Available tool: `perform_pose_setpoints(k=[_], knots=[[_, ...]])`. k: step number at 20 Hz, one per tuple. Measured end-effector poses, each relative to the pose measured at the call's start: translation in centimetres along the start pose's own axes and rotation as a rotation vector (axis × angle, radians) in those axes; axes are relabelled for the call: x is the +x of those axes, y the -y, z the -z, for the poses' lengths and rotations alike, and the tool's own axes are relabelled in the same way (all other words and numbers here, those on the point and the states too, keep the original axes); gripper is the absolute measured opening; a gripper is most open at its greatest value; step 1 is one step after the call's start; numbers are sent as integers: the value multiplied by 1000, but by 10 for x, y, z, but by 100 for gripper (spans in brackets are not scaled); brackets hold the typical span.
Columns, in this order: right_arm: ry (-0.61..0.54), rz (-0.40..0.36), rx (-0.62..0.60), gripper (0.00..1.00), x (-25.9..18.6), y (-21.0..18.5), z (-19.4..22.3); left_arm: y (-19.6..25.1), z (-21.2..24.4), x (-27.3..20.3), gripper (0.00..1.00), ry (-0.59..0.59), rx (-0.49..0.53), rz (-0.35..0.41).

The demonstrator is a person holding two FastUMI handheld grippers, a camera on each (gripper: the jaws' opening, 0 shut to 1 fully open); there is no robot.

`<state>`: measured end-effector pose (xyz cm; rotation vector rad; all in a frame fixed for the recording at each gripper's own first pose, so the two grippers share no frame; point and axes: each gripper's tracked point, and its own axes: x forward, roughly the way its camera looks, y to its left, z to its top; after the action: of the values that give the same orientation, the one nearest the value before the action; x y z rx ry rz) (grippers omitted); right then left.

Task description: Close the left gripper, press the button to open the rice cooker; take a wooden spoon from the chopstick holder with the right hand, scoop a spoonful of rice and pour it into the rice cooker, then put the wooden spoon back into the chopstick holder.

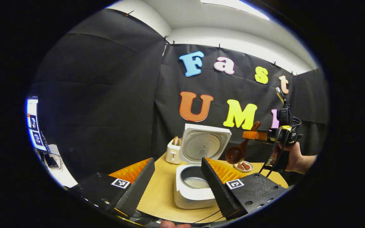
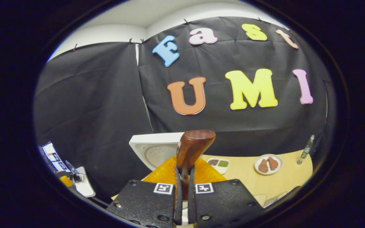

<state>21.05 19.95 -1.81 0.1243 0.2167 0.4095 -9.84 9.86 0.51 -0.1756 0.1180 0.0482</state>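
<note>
The light wooden bench (image 1: 160, 190) fills the lower middle of the left gripper view. On it, at lower centre, stands the white rice cooker (image 1: 192, 190), its square lid (image 1: 204, 144) raised upright behind the open pot, with pale contents at the pot's bottom. The left gripper (image 1: 177, 180) frames the cooker from the bottom of the frame, its fingers spread wide apart and holding nothing. The right gripper (image 1: 258, 135) sits at middle right, held by a hand (image 1: 293, 158). Its fingers are clamped on the handle of the brown wooden spoon (image 1: 238, 152), which hangs bowl-down just right of the lid. In the right gripper view the handle end (image 2: 192, 148) rises between the pressed-together fingers (image 2: 178, 196). A small white toaster (image 1: 173, 152) stands left of the lid; a round white plate (image 2: 268, 164) of brown pieces lies at lower right.
</note>
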Motion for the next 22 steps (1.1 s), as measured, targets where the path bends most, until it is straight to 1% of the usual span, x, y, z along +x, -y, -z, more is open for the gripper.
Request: perform_pose_setpoints(k=[5, 8, 11, 14, 18, 22], knots=[[37, 70, 116, 12, -48, 65, -20, 52, -5, 26, 94, 5, 31, 96], [56, 140, 157, 12, -74, 115, -23, 80, -3, 43, 94, 1, 38, 128], [58, 232, 170, 12, -97, 171, -17, 105, -1, 58, 94, -11, 48, 151], [40, 314, 198, 12, -118, 221, -1, 124, 0, 73, 94, -12, 58, 160], [-7, 399, 234, 12, -137, 274, 33, 149, 3, 89, 94, -25, 72, 167], [-52, 460, 258, 12, -143, 312, 68, 170, 4, 97, 94, -32, 83, 176]])
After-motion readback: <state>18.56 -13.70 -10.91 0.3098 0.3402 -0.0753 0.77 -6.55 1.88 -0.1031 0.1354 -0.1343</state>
